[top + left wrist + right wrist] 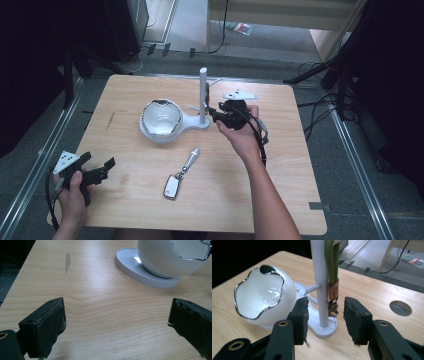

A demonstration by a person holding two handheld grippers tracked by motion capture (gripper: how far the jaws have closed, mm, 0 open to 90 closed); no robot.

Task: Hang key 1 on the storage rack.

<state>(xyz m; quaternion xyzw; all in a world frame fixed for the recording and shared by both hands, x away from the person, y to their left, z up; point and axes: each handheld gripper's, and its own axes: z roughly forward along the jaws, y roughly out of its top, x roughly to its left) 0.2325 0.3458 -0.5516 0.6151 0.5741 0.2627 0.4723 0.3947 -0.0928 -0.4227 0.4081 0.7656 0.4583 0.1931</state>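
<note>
The olive-green braided lanyard [331, 260] hangs down the white post [320, 282] of the key stand, on the side away from the bowl. Its lower end is bound by a brown leather wrap, with a small metal clasp dangling just above the stand's base [323, 330]. The risk from here is that the right gripper [325, 315] knocks it loose. Its jaws stand partly apart with the post and the clasp in the gap between them and neither pad pressing on either, so drawing back at an angle could snag the clasp or drag the cord off whatever holds it higher up, which is out of sight. A sideways nudge against the slim post could also shift or tip the light stand, and the white egg-shaped bowl [161, 118] with its chrome, wavy rim sits on the same base, so it would be jolted too. The short pegs sticking out of the post are another place a pad could catch. Nearer the person, a car key fob [172, 186] with a silver attachment lies flat on the wooden table [280, 165], well apart from the stand. The left gripper [116, 320] rests at the near left corner with its jaws wide and nothing between them.
</note>
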